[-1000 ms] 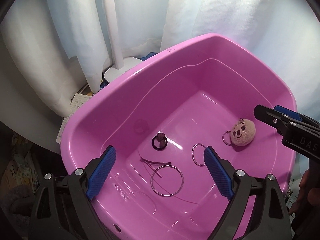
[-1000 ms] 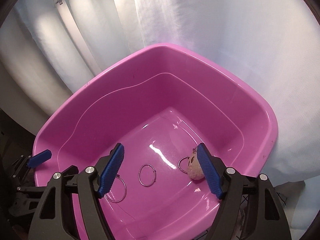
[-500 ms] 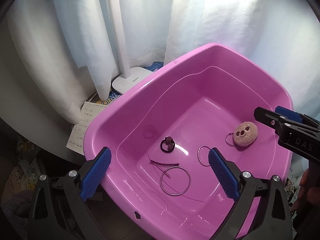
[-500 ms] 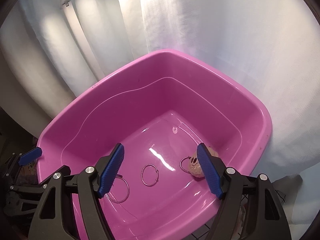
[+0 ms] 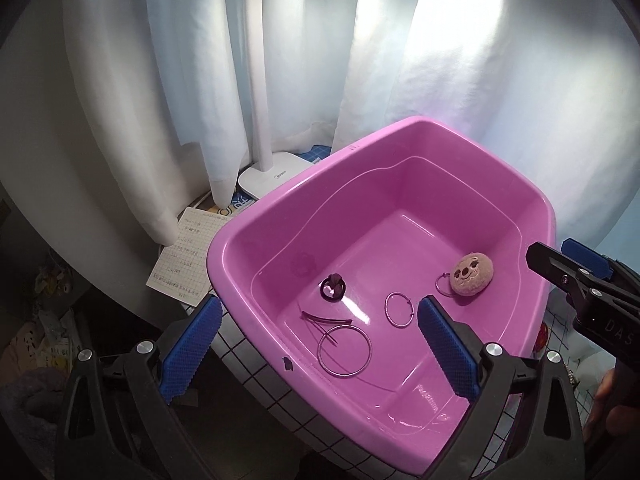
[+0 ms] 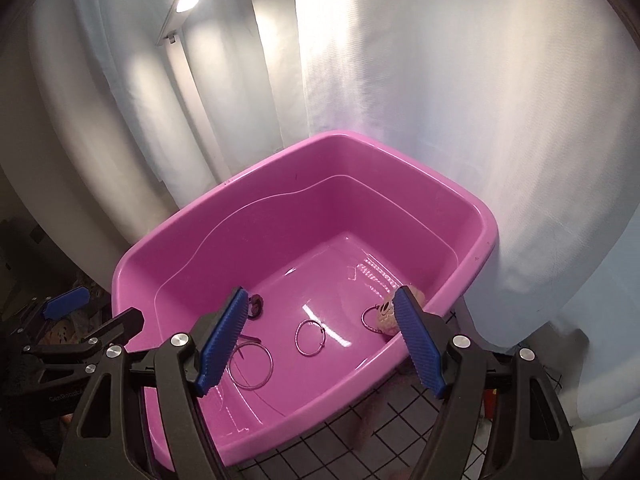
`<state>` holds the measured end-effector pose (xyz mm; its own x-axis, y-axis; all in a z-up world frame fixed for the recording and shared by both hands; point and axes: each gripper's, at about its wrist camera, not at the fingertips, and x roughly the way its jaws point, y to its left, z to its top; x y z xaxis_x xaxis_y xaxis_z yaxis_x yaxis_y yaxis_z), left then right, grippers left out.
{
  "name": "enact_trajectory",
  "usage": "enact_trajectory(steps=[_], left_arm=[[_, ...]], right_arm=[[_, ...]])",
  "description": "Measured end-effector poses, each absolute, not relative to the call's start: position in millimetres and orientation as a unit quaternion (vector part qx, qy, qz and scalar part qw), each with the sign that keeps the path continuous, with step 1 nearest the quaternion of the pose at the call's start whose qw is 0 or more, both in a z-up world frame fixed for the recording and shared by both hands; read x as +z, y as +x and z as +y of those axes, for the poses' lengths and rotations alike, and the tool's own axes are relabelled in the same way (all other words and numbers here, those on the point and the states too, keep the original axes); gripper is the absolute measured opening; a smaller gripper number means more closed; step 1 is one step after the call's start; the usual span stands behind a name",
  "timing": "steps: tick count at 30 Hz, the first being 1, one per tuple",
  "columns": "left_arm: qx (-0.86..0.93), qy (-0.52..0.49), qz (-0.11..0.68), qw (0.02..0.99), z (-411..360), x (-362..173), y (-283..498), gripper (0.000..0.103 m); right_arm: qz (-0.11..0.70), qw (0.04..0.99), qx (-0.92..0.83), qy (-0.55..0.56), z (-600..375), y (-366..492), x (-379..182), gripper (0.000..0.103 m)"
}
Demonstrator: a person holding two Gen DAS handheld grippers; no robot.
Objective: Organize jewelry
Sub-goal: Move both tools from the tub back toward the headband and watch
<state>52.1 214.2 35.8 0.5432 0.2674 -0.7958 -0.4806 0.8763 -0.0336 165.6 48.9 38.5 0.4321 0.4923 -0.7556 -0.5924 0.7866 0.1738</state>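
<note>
**Jewelry lot, gathered in pink tub**

Left wrist view: pink tub (image 5: 256,216) holds large hoop (image 5: 345,351), small hoop (image 5: 399,309), hair clip (image 5: 326,321), dark ring (image 5: 333,286) and plush keychain (image 5: 471,272) on its floor, presumably sorted there. Left gripper (image 5: 318,354), above the tub's near rim, spread wide, empty.

Right wrist view: right gripper (image 6: 320,340), jaws apart, holds nothing, over the same tub's near edge.

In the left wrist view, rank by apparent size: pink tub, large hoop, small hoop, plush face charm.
1. pink tub
2. large hoop
3. plush face charm and small hoop: look alike in size, not ranked.
</note>
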Motion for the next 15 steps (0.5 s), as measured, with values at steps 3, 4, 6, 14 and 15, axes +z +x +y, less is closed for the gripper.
enact_trajectory(steps=[3,4,6,14,15], left_arm=[[0.211,-0.135,0.416,0.874,198.0,46.2,39.4,0.097],[0.206,-0.137,0.409,0.878,190.9,50.4,35.1,0.097],[0.197,-0.136,0.398,0.886,174.4,57.7,26.4,0.097],[0.123,-0.099,0.400,0.903,78.3,56.2,6.6,0.097],[0.113,-0.095,0.406,0.902,66.3,52.7,5.4,0.097]], right_arm=[[0.417,0.851,0.318,-0.040,19.8,145.6,41.8,0.072],[0.412,0.854,0.316,-0.033,8.0,138.5,43.3,0.072],[0.408,0.857,0.314,-0.020,-17.1,121.5,46.5,0.072],[0.395,0.888,0.237,-0.010,-145.9,55.2,42.8,0.072],[0.395,0.892,0.221,-0.012,-161.1,46.9,37.3,0.072]])
